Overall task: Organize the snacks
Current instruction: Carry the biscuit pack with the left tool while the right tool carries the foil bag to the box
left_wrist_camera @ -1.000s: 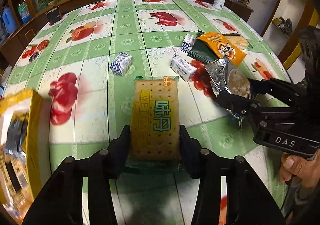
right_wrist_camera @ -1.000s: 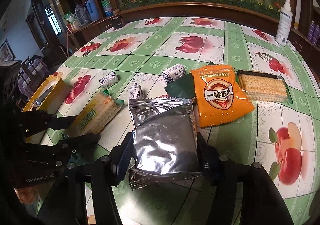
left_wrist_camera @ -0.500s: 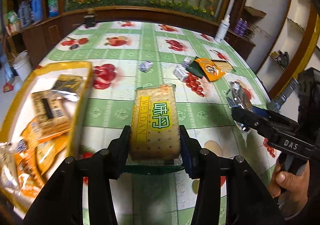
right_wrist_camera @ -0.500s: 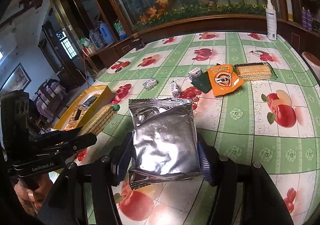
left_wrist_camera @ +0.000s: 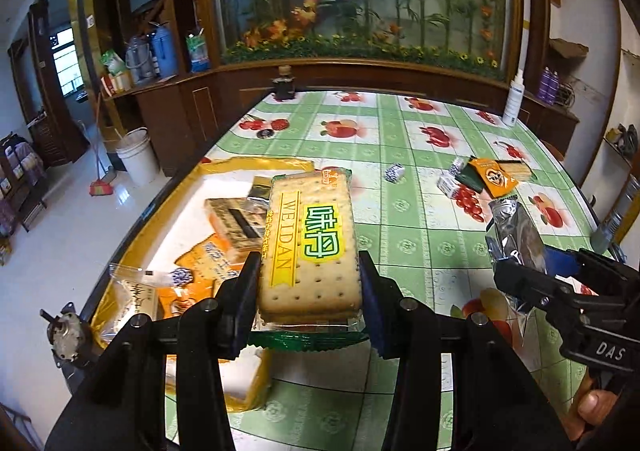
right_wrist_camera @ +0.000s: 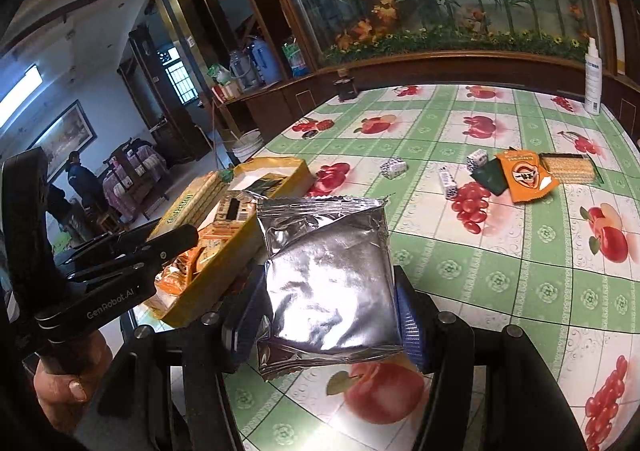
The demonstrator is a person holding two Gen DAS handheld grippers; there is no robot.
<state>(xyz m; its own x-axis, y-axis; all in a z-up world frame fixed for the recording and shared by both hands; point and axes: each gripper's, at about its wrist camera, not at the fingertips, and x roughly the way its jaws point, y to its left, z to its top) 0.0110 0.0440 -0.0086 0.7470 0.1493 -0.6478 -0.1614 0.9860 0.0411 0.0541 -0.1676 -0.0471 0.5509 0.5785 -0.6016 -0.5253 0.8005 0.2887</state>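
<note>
My left gripper is shut on a yellow Weidan cracker pack and holds it in the air over the near right part of the yellow box, which holds several snack packs. My right gripper is shut on a silver foil pouch, held above the table to the right of the box. The pouch also shows in the left wrist view. An orange packet, a cracker tray, a dark green packet and small blue-white candies lie further off on the table.
The round table has a green fruit-print cloth. A white spray bottle and a dark jar stand at its far edge. Wooden cabinets and a white bucket lie beyond the table's left side.
Both grippers have lifted and swung left with their packs. The cracker pack has gone from the table middle to over the yellow box, and the foil pouch has followed toward the box.
</note>
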